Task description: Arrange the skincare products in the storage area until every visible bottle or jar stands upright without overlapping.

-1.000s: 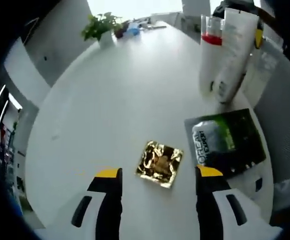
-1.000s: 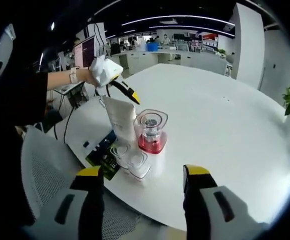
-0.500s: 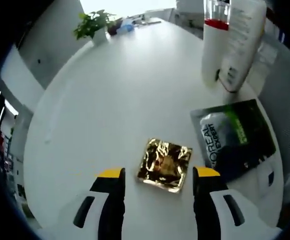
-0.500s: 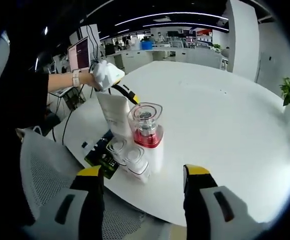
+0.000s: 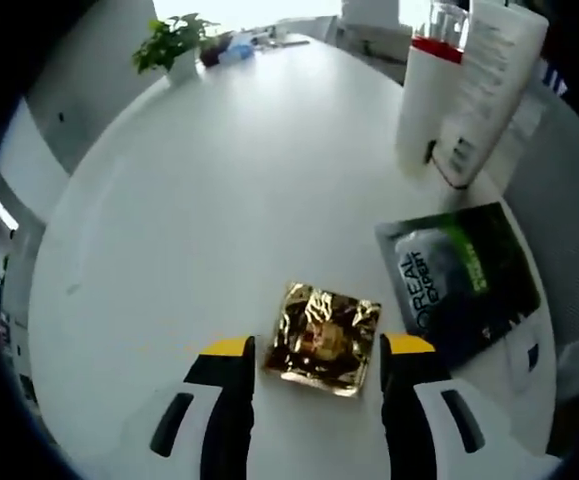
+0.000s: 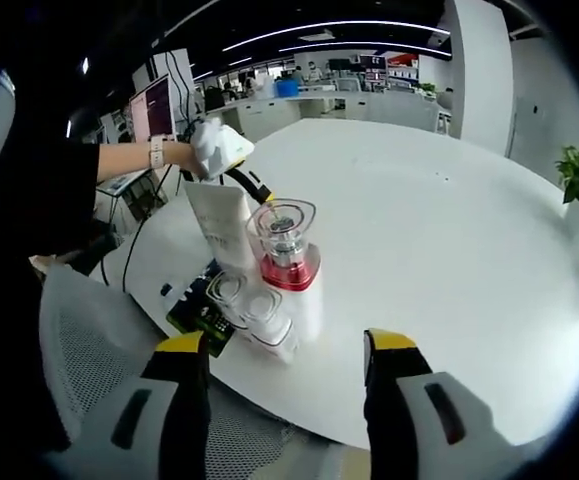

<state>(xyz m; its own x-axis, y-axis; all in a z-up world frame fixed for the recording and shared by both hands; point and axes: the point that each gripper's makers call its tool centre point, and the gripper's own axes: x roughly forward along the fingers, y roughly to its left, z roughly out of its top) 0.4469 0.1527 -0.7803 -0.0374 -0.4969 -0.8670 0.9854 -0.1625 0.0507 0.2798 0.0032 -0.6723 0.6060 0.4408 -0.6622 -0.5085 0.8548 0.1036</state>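
A crumpled gold foil sachet [image 5: 321,340] lies flat on the white table [image 5: 219,200], right between the yellow jaw tips of my open left gripper [image 5: 318,350]. To its right lies a black L'Oreal sachet [image 5: 459,280]. Beyond that stand a white tube [image 5: 489,90] and a white bottle with a red band and clear cap [image 5: 424,90]. In the right gripper view the red-banded bottle [image 6: 287,270], the tube [image 6: 219,225] and two clear-capped jars [image 6: 249,300] cluster near the table edge. My right gripper [image 6: 286,343] hangs open in front of them, holding nothing. A person's hand holds the left gripper [image 6: 259,190] behind the tube.
A potted plant [image 5: 174,45] stands at the table's far end, with small items beside it. A grey mesh chair [image 6: 79,380] sits against the table edge below the bottles. The black sachet [image 6: 199,310] lies near that edge. Desks and monitors fill the office behind.
My left gripper has come down and forward, so the gold sachet now lies between its jaw tips. The right gripper view has drifted slightly closer to the bottle cluster.
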